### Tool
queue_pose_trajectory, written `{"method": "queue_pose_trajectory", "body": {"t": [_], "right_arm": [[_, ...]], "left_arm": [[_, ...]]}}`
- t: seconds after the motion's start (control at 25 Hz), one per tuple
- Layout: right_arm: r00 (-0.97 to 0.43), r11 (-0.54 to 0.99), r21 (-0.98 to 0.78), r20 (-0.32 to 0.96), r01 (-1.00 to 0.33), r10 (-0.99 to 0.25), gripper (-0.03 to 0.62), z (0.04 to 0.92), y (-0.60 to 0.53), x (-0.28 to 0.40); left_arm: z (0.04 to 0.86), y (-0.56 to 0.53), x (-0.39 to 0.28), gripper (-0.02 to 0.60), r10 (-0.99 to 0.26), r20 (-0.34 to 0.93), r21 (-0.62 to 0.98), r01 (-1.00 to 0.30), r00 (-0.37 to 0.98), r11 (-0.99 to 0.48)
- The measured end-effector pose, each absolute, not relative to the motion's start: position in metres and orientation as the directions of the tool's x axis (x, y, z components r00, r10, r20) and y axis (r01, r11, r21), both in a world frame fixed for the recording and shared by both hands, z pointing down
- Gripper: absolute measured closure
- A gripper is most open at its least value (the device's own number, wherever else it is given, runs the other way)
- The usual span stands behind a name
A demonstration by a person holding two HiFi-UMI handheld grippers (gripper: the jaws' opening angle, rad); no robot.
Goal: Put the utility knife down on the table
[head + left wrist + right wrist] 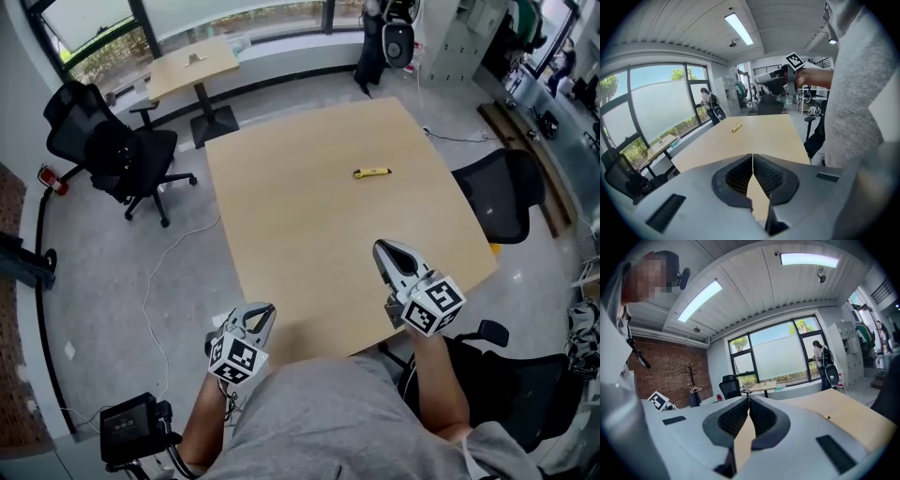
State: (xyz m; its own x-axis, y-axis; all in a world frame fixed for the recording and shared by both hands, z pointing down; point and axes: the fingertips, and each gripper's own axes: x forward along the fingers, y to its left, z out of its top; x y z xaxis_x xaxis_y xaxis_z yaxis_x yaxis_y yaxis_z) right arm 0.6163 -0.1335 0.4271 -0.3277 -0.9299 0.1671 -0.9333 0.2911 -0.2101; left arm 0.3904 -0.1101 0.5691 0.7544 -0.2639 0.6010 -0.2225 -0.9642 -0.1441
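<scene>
The yellow utility knife (372, 172) lies flat on the far half of the light wooden table (300, 244), apart from both grippers. In the left gripper view the knife (736, 128) shows small near the table's far end. My right gripper (383, 249) hangs over the table's near right part, jaws shut with nothing between them (749, 397). My left gripper (263, 310) is off the table's near left corner, jaws shut and empty too (753, 155). The right gripper (759, 80) also shows raised above the table in the left gripper view.
A black office chair (112, 145) stands left of the table and another (506, 192) at its right edge. A small wooden table (192, 66) sits by the windows. A person with a backpack (710, 104) stands far off. A cable (178, 253) runs over the floor.
</scene>
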Motion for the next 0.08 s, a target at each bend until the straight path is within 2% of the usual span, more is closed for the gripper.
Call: {"method": "queue_pose_trajectory", "body": {"t": [0.08], "right_arm": [[-0.32,0.281,-0.212,0.176,-0.936,-0.931,0.577,0.4214,-0.1256,0.6114]], "left_arm": [[0.5626,-0.1041,0.386,0.575,-0.257,0.599,-0.141,-0.216,0.758,-0.966]]}}
